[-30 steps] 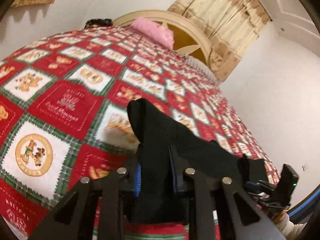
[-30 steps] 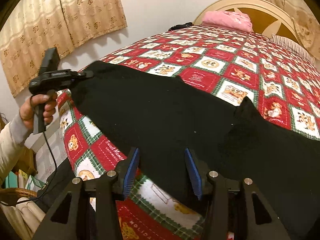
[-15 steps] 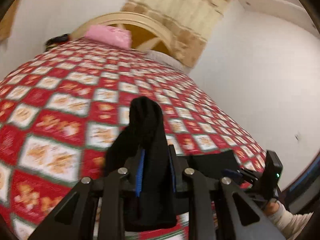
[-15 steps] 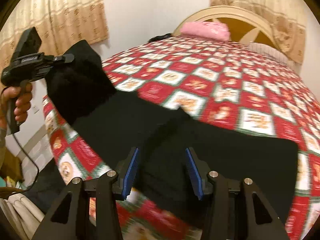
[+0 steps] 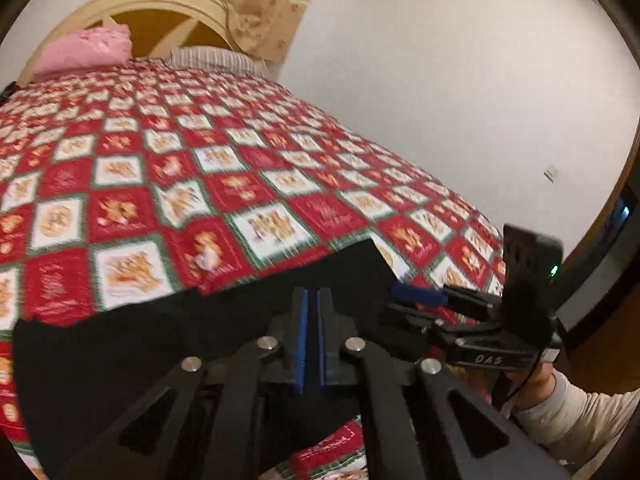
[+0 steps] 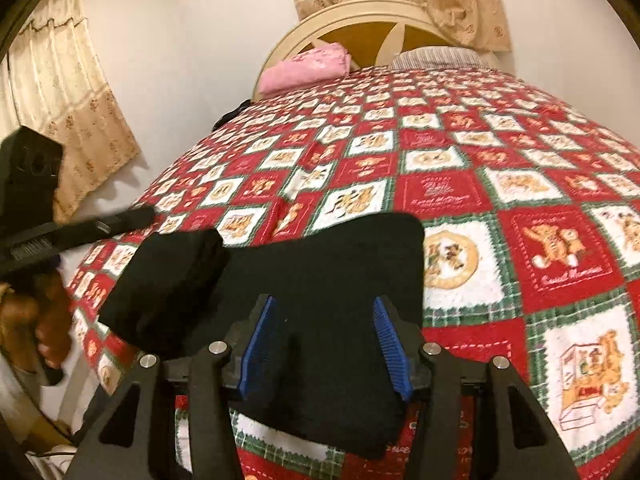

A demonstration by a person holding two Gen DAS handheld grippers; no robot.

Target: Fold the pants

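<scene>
Black pants (image 6: 332, 280) lie at the bed's near edge toward its left corner, on the red checked quilt (image 6: 520, 200), one end doubled into a thick flap at left, likely a fold just laid over. Left gripper (image 5: 311, 300) pads nearly together; whether cloth sits between them, cannot tell. Right gripper (image 6: 324, 344) hovers wide over the near hem, holding nothing, probably placed to pin or take that edge. Pink pillow (image 6: 308, 66) sits far off at the headboard (image 6: 360, 20), out of the work.

Pants (image 6: 332, 280) on the quilt (image 6: 520, 184) — near edge, pillow (image 6: 308, 66) behind
</scene>
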